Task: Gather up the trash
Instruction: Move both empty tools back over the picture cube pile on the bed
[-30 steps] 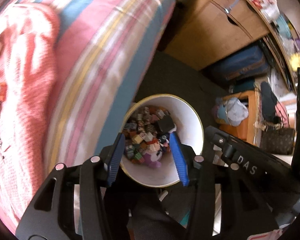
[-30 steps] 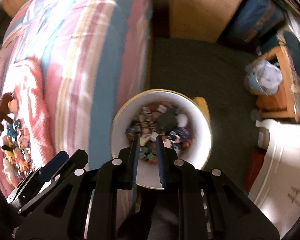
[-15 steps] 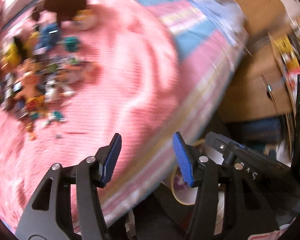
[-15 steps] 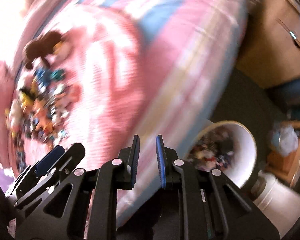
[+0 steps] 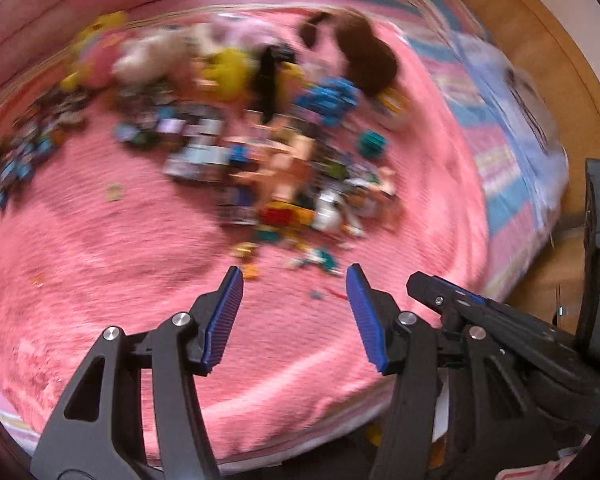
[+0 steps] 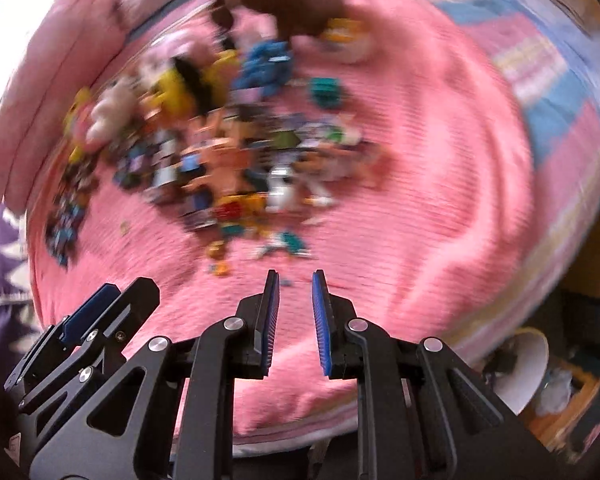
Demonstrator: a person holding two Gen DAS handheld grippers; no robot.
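Presently we are holding both claws above the pink blanket (image 5: 100,264) on the bed. The left claw (image 5: 295,286) is gaping wide and empty; the right claw (image 6: 295,284) is standing at a narrow gap, gripping nothing. The litter pile (image 5: 284,184) (blurred, individual pieces indistinct) is lying ahead of both claws, apart from them. The white bin (image 6: 526,368) is showing beside the bed, lower right.

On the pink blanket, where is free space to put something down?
Bare pink blanket lies between the left claw and the pile of small toys. The right side, toward the striped sheet, is free too. The middle and far end are crowded.
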